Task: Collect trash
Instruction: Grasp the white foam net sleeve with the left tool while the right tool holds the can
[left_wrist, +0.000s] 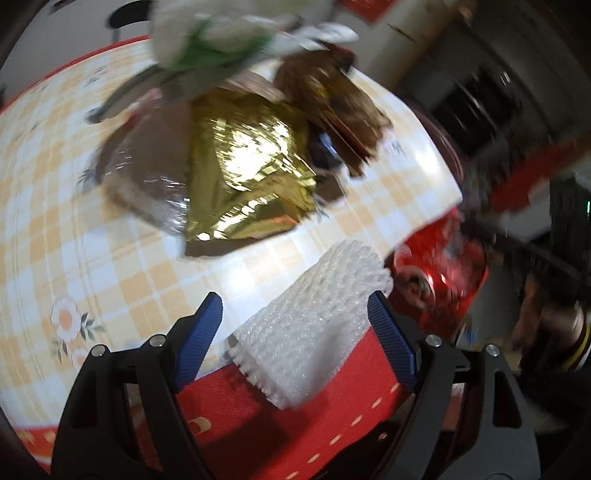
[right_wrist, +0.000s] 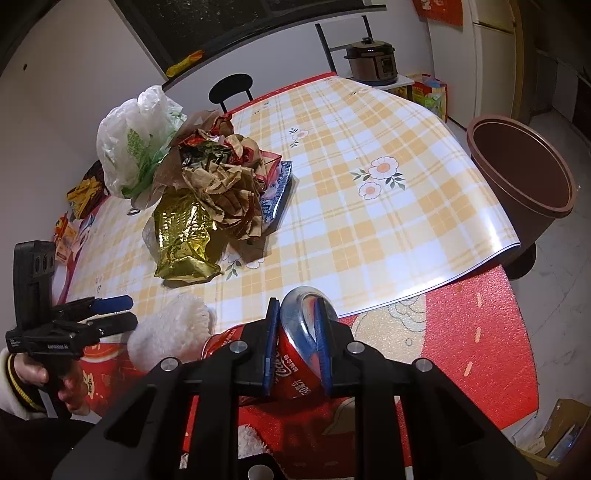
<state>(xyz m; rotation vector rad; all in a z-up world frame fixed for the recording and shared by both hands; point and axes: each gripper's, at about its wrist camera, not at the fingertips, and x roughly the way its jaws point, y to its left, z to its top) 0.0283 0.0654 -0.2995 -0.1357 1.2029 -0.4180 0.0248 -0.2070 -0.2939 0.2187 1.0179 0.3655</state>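
My right gripper (right_wrist: 296, 308) is shut on a crushed red cola can (right_wrist: 291, 363), held just above the red cloth at the table's near edge. The same can (left_wrist: 443, 275) shows blurred at the right of the left wrist view. My left gripper (left_wrist: 294, 300) stands open around a white foam sheet (left_wrist: 314, 317) that lies over the table edge; its pads do not press on the sheet. From the right wrist view the left gripper (right_wrist: 123, 312) sits just left of the foam sheet (right_wrist: 170, 332). A gold foil bag (right_wrist: 181, 236) lies beyond, in front of crumpled brown paper wrappers (right_wrist: 225, 188).
A white plastic bag (right_wrist: 129, 144) stands behind the pile, with small packets (right_wrist: 83, 192) at the far left. The checked mat (right_wrist: 369, 221) covers the table over a red cloth (right_wrist: 469, 332). A brown bin (right_wrist: 524, 199) stands off the right edge. A black chair (right_wrist: 231, 88) and a cooker (right_wrist: 373, 61) are at the back.
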